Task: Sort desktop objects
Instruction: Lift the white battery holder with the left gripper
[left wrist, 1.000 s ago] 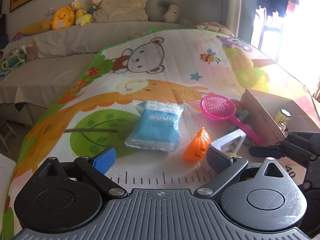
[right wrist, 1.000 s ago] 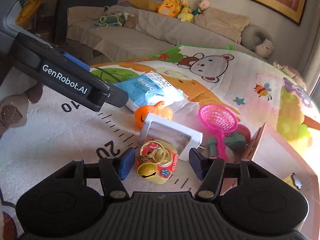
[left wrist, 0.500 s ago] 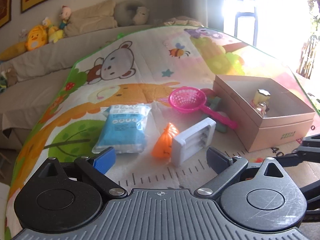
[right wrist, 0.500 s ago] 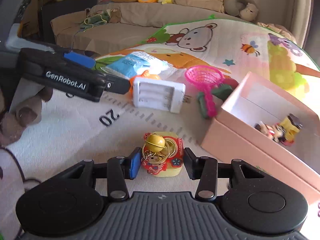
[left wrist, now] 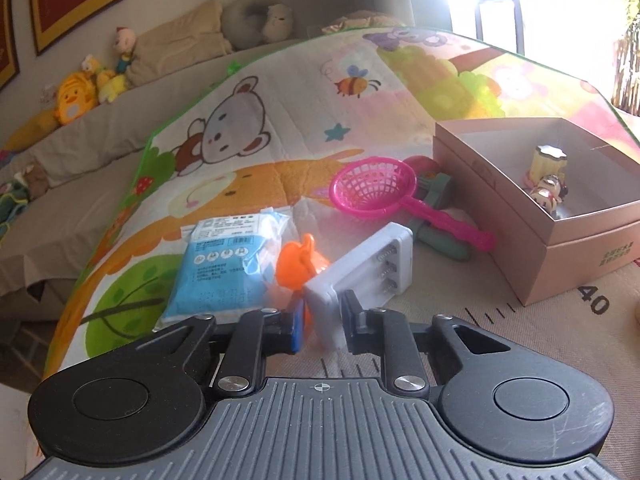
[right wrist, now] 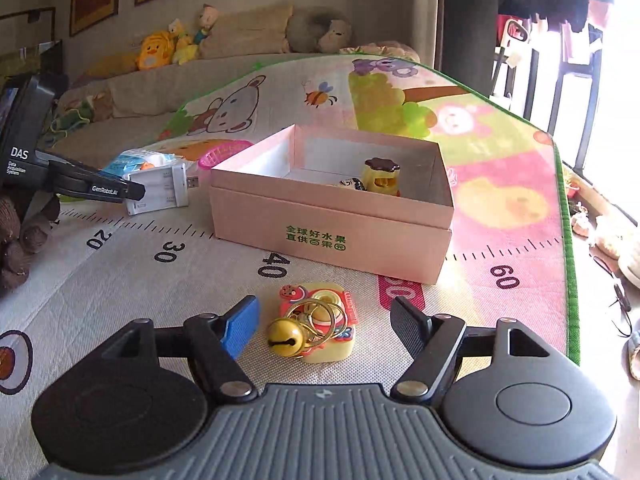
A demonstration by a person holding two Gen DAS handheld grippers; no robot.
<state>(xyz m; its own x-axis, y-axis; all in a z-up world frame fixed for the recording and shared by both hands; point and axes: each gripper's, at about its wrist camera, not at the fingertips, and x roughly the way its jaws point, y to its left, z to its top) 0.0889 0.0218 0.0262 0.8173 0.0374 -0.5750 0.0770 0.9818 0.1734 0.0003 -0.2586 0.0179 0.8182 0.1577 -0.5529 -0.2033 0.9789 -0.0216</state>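
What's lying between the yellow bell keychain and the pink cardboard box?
Nothing: in the right wrist view only bare ruler-printed mat separates keychain and box.

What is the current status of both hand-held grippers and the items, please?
Left hand-held gripper shut on white battery holder. Right hand-held gripper opening, keychain toy on mat between jaws. Pink box ahead, unobstructed.

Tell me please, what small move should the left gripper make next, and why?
Probably lift the white battery charger and carry it toward the pink box. The left gripper is shut on the charger's near end, and the open box already holds small toys.
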